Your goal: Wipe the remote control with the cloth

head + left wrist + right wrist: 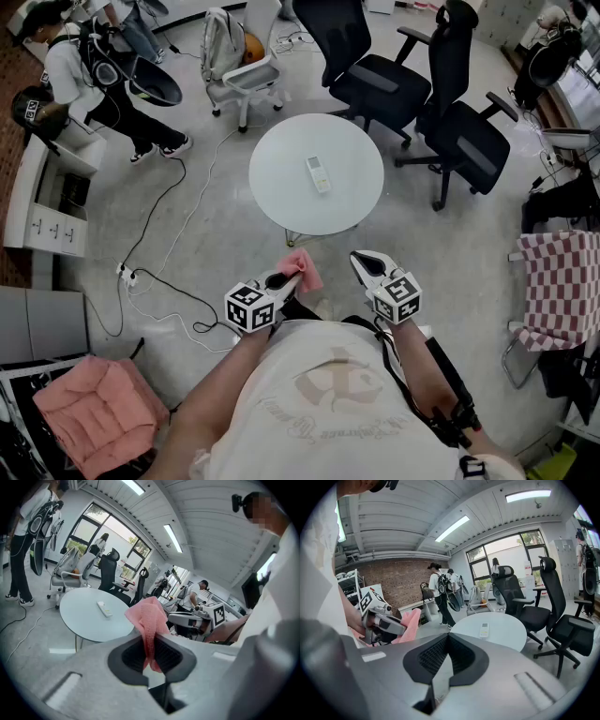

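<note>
The left gripper [151, 641] is clamped on a pink cloth [149, 616]. The jaws pinch its lower part between the dark pads. The rest bunches up above them, and a short end hangs below. The right gripper [447, 639] has its jaws together with nothing between them.

The person holds both grippers in front of the torso, side by side and apart, each tilted a little downward. From the head view they sit short of the near edge of the table [281, 192], over the floor. The cloth is the closest thing to that edge and does not touch it. In the right gripper view the left gripper and its cloth show at the left.

The remote [318, 174] lies flat at the middle of the round white table, well in from every edge. Its long side runs roughly from the near edge to the far edge. It is the only thing on the table, and neither gripper nor the cloth touches it.

Two black chairs [375, 80] stand past the table's far right edge, and a white chair [239, 70] stands past its far left edge. Cables [159, 234] trail over the floor on the left to a power strip [125, 274]. A pink cushion [94, 403] lies at the lower left. A red-and-white checked fabric [562, 281] hangs at the right. Other people [75, 75] are at the upper left.
</note>
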Demonstrator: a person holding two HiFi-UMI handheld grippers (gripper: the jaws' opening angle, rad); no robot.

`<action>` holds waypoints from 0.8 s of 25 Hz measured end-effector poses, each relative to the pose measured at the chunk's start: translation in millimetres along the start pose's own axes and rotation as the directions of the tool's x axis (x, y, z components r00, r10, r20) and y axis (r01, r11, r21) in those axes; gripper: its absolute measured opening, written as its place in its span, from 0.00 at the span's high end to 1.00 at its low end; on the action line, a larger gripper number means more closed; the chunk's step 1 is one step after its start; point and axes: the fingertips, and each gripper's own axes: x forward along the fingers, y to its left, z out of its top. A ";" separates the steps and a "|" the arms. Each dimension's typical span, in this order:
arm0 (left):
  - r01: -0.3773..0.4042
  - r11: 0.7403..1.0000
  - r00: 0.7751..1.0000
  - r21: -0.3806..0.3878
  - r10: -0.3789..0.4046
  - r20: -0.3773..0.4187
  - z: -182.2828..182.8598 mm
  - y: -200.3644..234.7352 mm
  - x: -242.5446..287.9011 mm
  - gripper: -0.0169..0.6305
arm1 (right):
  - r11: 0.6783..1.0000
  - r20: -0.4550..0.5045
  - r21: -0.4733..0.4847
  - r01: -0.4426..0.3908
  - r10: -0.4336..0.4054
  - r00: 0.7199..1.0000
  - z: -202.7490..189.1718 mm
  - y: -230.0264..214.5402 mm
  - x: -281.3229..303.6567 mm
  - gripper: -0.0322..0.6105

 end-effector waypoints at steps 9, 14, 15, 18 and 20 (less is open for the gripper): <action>-0.025 1.000 0.999 0.011 0.025 0.022 14.5 12.7 -9.4 0.95 | 1.000 0.040 0.023 0.016 -0.017 0.999 12.5 -4.9 7.4 0.94; -0.042 0.999 0.999 0.022 0.041 0.026 25.1 18.0 -12.2 0.95 | 0.999 0.034 0.031 0.019 -0.020 0.999 13.6 -8.9 11.7 0.94; -0.045 0.999 0.999 0.023 0.044 0.027 27.0 18.2 -12.0 0.95 | 0.999 0.032 0.033 0.020 -0.021 0.999 13.8 -10.5 12.5 0.94; -0.049 0.999 0.998 0.022 0.048 0.028 28.4 18.9 -11.5 0.95 | 0.999 0.020 0.043 0.025 -0.025 0.999 11.3 -15.4 16.7 0.94; -0.054 0.998 0.998 0.017 0.053 0.023 26.1 22.3 -11.9 0.95 | 0.998 0.010 0.050 0.028 -0.029 1.000 8.7 -18.1 20.9 0.94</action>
